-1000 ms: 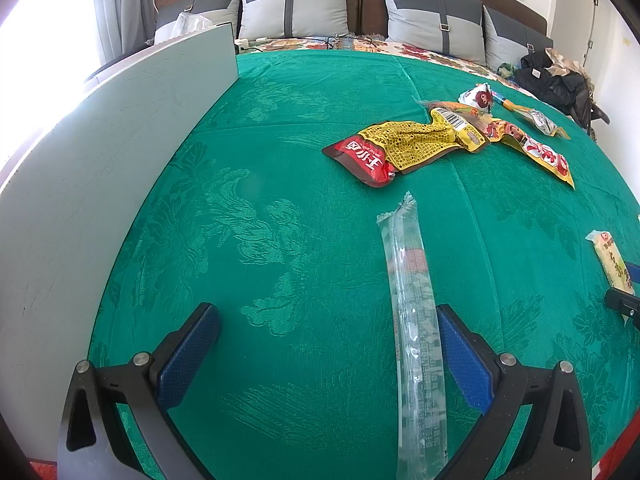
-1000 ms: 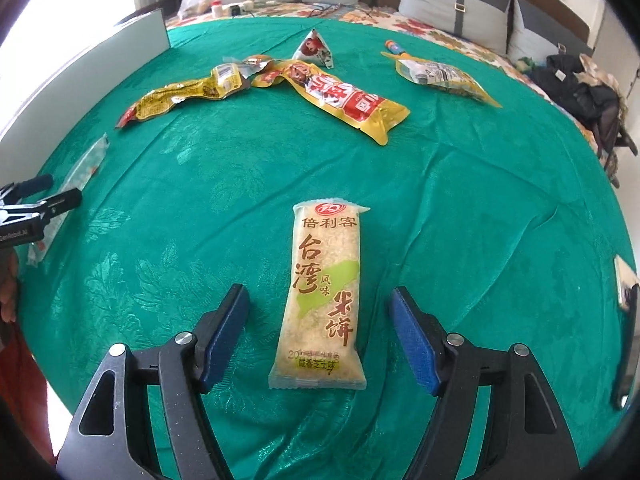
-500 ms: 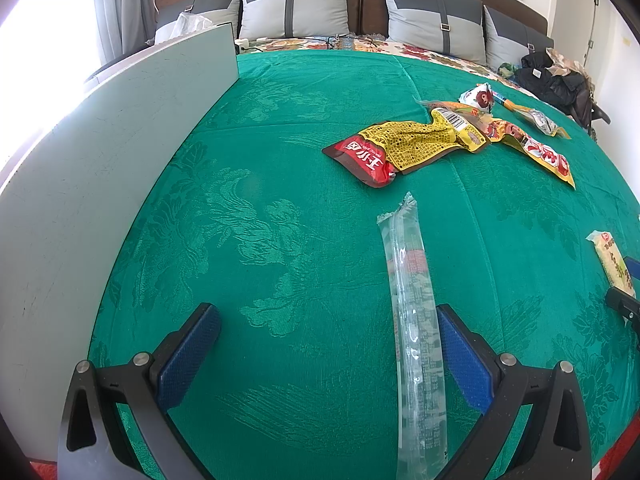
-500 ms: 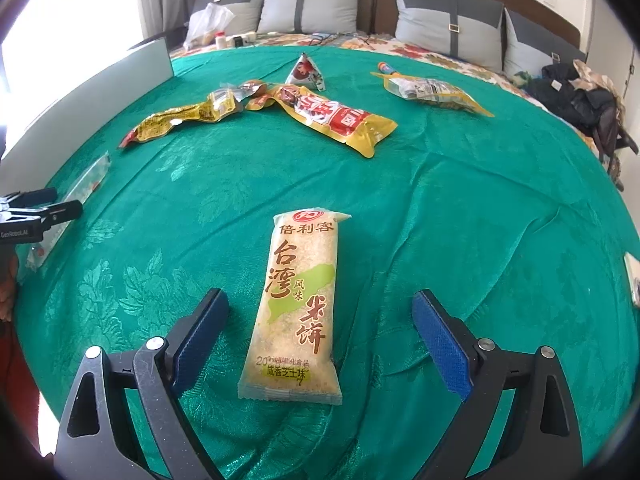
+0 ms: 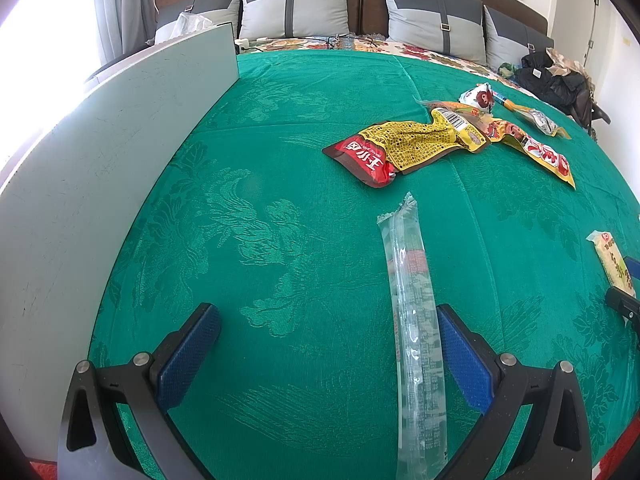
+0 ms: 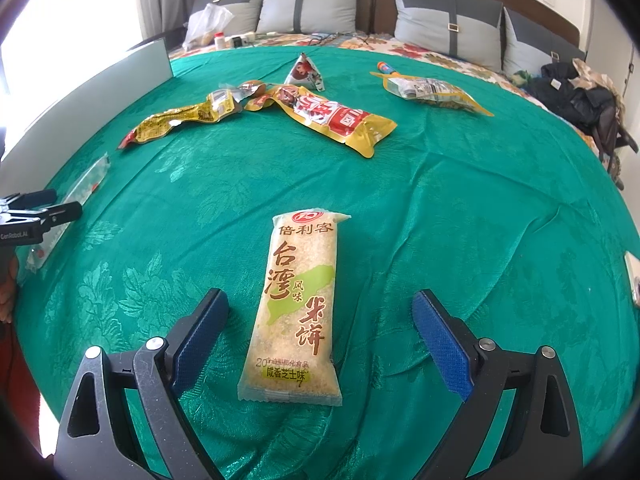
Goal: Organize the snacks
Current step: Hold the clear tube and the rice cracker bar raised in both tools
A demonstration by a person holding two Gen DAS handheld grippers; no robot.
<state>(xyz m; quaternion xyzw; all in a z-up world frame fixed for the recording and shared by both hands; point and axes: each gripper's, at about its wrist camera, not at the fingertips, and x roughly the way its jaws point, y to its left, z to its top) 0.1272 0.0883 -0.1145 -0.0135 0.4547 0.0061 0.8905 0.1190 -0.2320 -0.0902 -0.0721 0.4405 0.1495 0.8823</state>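
My right gripper [image 6: 320, 300] stands open over the green cloth, its blue pads wide apart. Between them lies a pale yellow rice cracker pack [image 6: 300, 280], lengthwise and touched by neither pad. In the left wrist view my left gripper [image 5: 326, 316] is open too. A long clear snack packet [image 5: 412, 312] lies flat between its fingers, close beside the right pad and not squeezed. Farther off rest a red and yellow packet [image 5: 404, 144], a long yellow and red pack [image 6: 332, 114], a small triangular pack [image 6: 306, 70] and a clear bag with yellow edges [image 6: 428, 90].
A tall white board [image 5: 100, 160] stands along the left edge of the green cloth [image 5: 260, 220]. Grey pillows [image 6: 312, 0] line the headboard behind. Dark bags [image 6: 572, 92] sit at the far right. A small white object [image 6: 634, 280] lies at the right edge.
The right gripper's jaws have spread wider around the rice cracker pack, and its view has tipped up a little. The left gripper and the clear packet have stayed put.
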